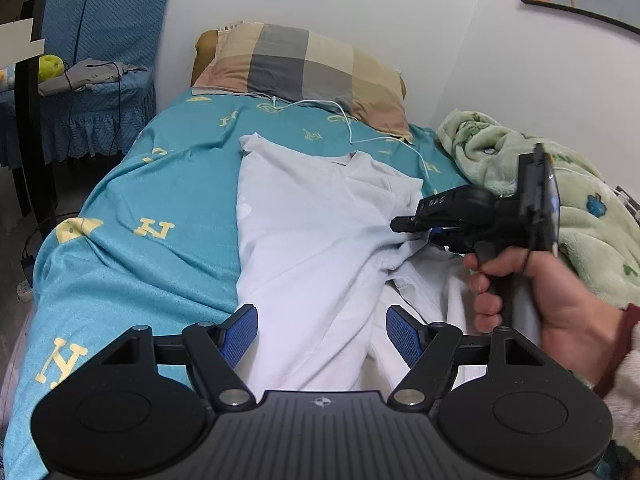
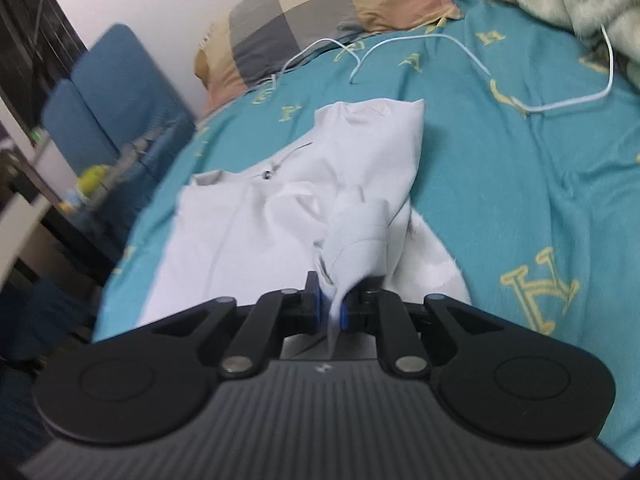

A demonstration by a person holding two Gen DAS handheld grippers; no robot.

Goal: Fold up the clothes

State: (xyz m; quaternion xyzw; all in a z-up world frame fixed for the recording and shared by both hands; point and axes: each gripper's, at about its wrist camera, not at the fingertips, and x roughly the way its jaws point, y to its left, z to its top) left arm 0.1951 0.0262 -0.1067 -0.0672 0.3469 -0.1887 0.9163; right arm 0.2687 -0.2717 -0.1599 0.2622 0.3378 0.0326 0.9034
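Pinched shirt [image 2: 280,208] fold in right gripper [image 2: 330,304] to lift it; kept left gripper [image 1: 322,334] spread over hem ahead.

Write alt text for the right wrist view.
The right gripper pinches a bunched fold of a pale grey shirt lying on a teal bedsheet. A checked pillow and white cable lie beyond.

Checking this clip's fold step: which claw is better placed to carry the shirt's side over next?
The right claw: it is clamped on a bunch of the white shirt. The left claw is open over the hem end, gripping nothing.
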